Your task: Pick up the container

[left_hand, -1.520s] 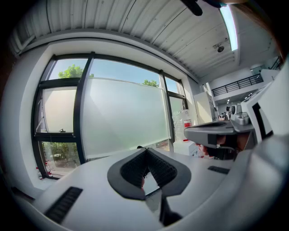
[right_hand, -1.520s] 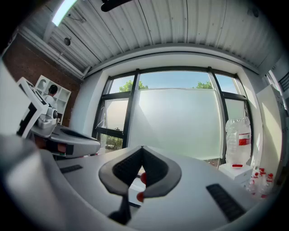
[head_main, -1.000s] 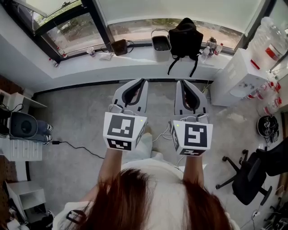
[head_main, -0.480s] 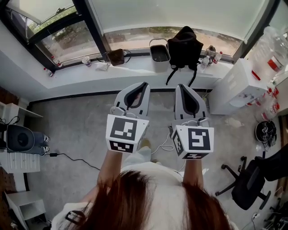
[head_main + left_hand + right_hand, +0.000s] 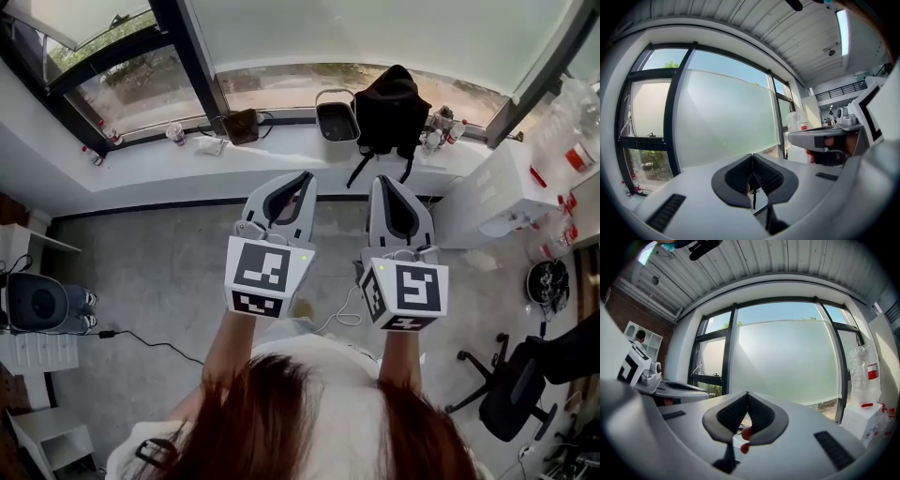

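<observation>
Head view: my left hand-held gripper and right hand-held gripper have advanced toward the window sill, where the container sits (beside a black bag). Left gripper view shows jaws clenched, empty; right gripper view likewise, so I must open before grasping.

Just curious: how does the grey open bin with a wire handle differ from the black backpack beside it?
The grey open bin is rigid, its top open; the black backpack is soft. The backpack looks bulkier than the bin. The backpack's straps hang over the ledge's edge; the bin sits wholly on it. Both rest on the white window ledge.
</observation>
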`<state>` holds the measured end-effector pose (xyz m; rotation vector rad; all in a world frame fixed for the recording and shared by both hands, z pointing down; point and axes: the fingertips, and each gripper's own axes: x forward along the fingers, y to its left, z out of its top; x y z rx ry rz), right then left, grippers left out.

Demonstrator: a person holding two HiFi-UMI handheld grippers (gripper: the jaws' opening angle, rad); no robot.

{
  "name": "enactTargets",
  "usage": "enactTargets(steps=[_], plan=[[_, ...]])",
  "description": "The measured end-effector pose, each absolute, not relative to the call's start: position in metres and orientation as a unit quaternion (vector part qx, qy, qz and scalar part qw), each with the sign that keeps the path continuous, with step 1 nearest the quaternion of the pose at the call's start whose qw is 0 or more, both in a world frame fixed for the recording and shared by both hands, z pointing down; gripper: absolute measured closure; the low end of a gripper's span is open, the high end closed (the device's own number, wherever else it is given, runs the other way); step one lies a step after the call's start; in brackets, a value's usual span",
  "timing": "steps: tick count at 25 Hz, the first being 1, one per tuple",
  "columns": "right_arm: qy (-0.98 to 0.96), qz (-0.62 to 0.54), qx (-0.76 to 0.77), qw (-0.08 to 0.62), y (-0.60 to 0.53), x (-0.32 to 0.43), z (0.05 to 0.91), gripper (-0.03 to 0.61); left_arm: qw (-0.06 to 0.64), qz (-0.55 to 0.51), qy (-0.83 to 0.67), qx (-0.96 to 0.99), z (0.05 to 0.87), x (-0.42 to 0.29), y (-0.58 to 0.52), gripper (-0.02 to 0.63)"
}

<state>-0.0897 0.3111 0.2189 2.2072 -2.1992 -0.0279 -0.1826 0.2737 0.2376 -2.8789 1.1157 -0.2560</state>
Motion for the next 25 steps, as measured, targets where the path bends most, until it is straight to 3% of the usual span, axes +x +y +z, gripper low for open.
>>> enactTargets(steps=[13,25], plan=[[-0.698,0.0,0.716,0.021,0.26,-0.104,0.221,0.554,0.01,-0.081,0.347,-0.934,0.243,-0.196,0.223,0.592],[-0.694,0.008,0.72,0.011,0.215,-0.071,0.229,0.554,-0.001,-0.085,0.341,-0.936,0.255,-0.169,0.176,0.592]])
